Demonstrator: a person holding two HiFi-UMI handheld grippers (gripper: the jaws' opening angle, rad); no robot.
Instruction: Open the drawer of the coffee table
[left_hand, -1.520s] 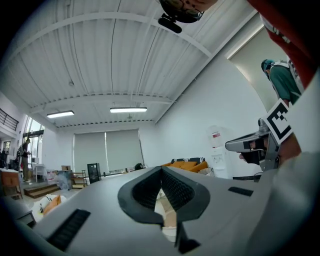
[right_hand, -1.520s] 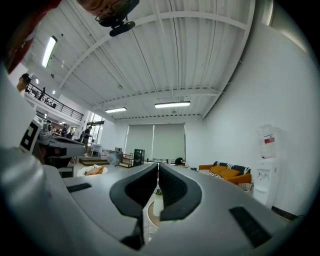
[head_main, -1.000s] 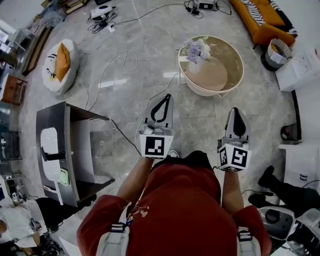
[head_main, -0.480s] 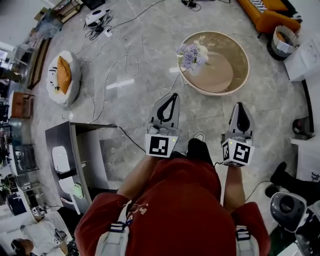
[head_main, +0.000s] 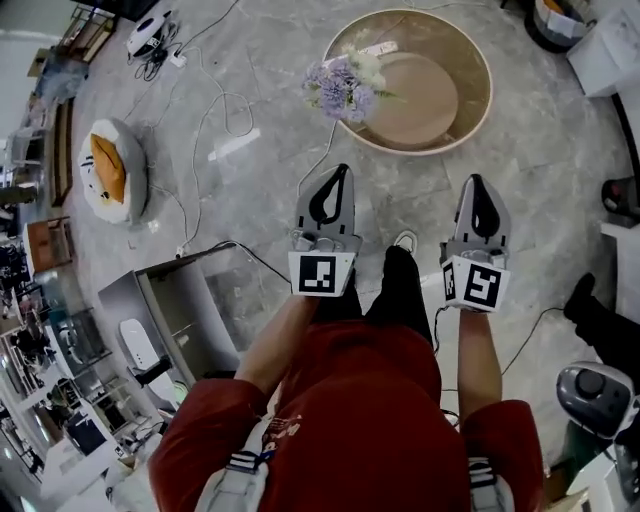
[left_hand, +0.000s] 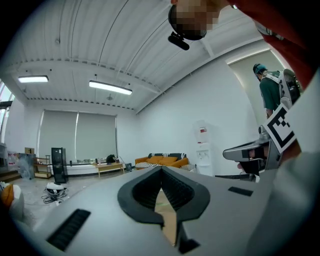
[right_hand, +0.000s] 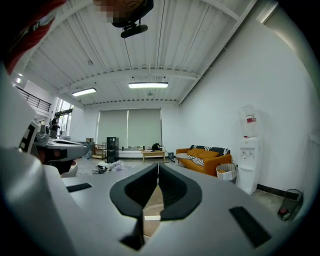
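— Where does the drawer job stand?
— At the very start, I'd say. The round surface (head_main: 430, 100) sits on the floor ahead of the person, well apart from both tools. A bunch of flowers (head_main: 343, 85) stands at its near left edge. No drawer shows from above, so I can't tell which side it is on or whether it is shut.
— And the tools?
— The left tool (head_main: 338, 172) and right tool (head_main: 478, 183) are held out side by side, pointing roughly toward that surface. Each one's own view shows its jaws clenched tip to tip with nothing between them, only the room beyond.
— So what's left?
— Everything, by my reading: get close, find the drawer front, take hold of it and pull it out.
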